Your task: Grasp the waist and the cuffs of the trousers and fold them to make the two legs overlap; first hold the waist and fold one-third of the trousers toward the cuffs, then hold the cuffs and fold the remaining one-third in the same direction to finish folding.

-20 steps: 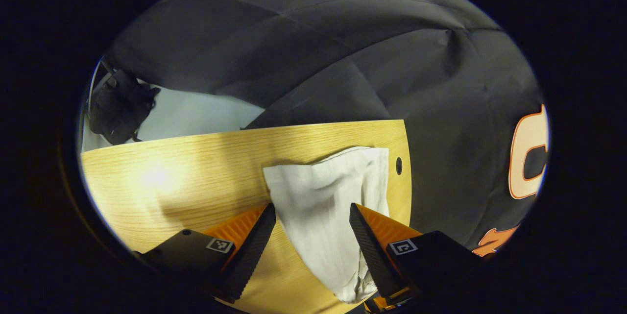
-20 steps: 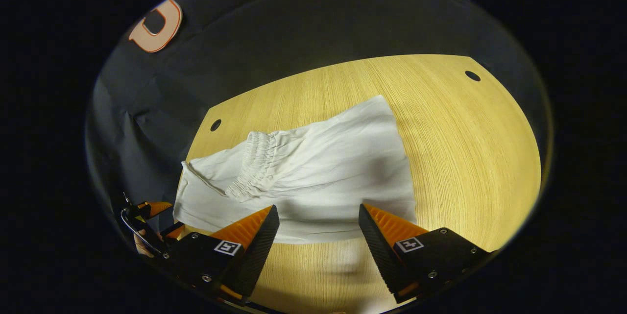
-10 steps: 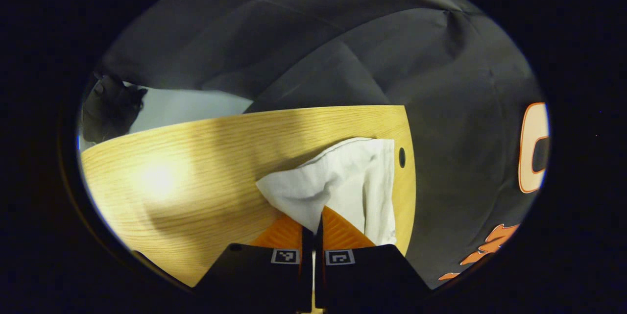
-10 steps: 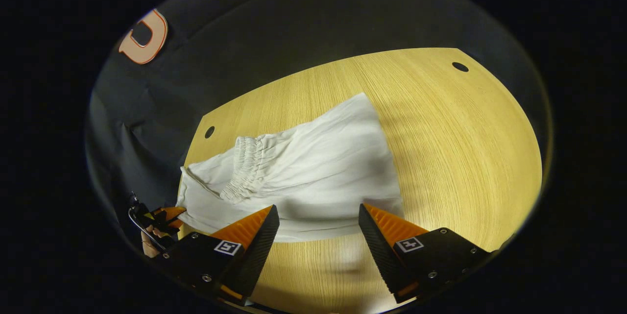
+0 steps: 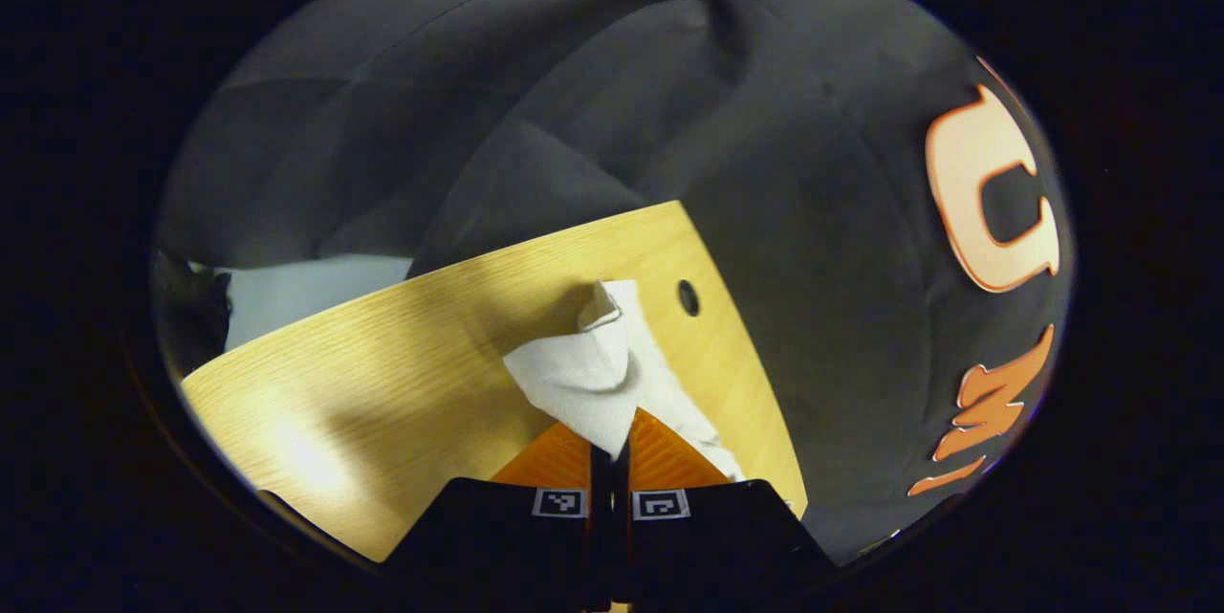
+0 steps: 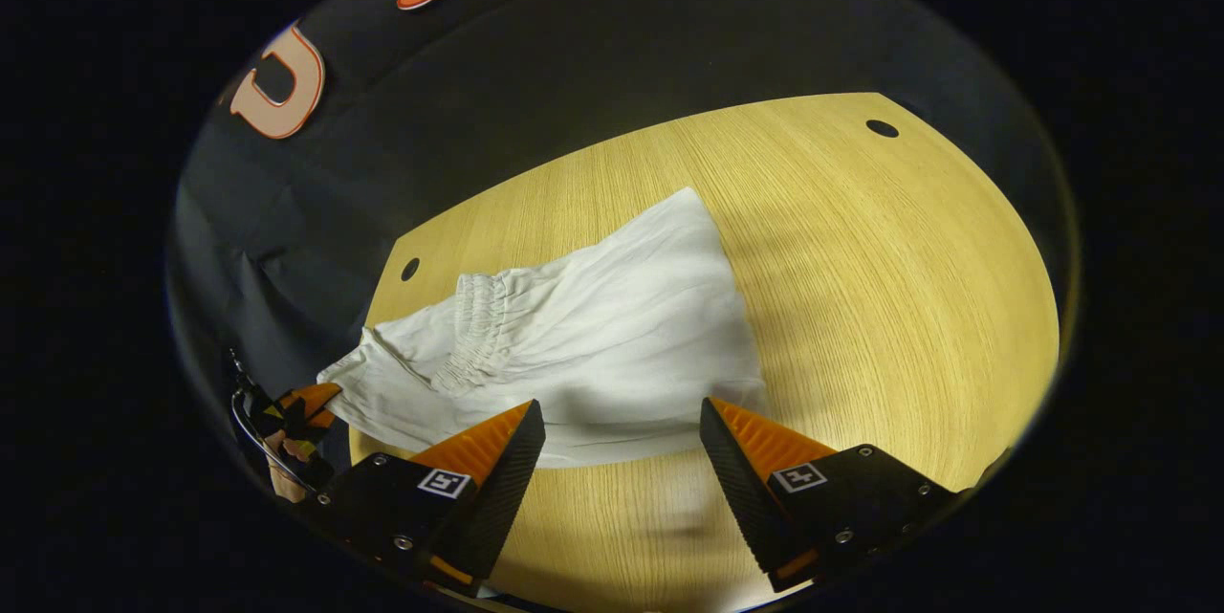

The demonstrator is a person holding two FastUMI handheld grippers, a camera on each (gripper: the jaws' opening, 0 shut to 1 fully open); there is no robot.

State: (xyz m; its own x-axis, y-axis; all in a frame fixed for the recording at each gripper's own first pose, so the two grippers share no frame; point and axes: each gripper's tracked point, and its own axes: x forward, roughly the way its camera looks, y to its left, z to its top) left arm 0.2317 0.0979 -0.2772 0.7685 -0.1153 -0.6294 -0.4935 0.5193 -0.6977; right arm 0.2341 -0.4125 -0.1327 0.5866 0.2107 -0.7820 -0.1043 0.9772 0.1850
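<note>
- Here the white trousers (image 6: 593, 326) lie on the wooden table (image 6: 861, 288), bunched toward the table's corner that has a small round hole (image 6: 410, 269), with the gathered elastic waist (image 6: 475, 326) folded in over the cloth.
- The left gripper (image 5: 612, 446) is clenched on a corner of the trousers at that same end of the table; its two fingers meet on the fabric, which rises in a crumpled peak above them. From the right gripper view it shows low beside the table's edge, with the cloth drawn out to it.
- The right gripper (image 6: 622, 446) is released, jaws wide apart, hovering just above the near edge of the trousers without touching.
- Judging by the waist already turned in, the first third looks folded, and the step in hand seems to be the taking of the cuffs for the last fold.
- Next, the right gripper likely needs to come down and close on the near edge, so both ends lift together.
- Which part the left gripper pinches, cuff or side seam, is hard to tell; the layers under the fold are hidden, and the hand holding it is mostly cut off.
</note>
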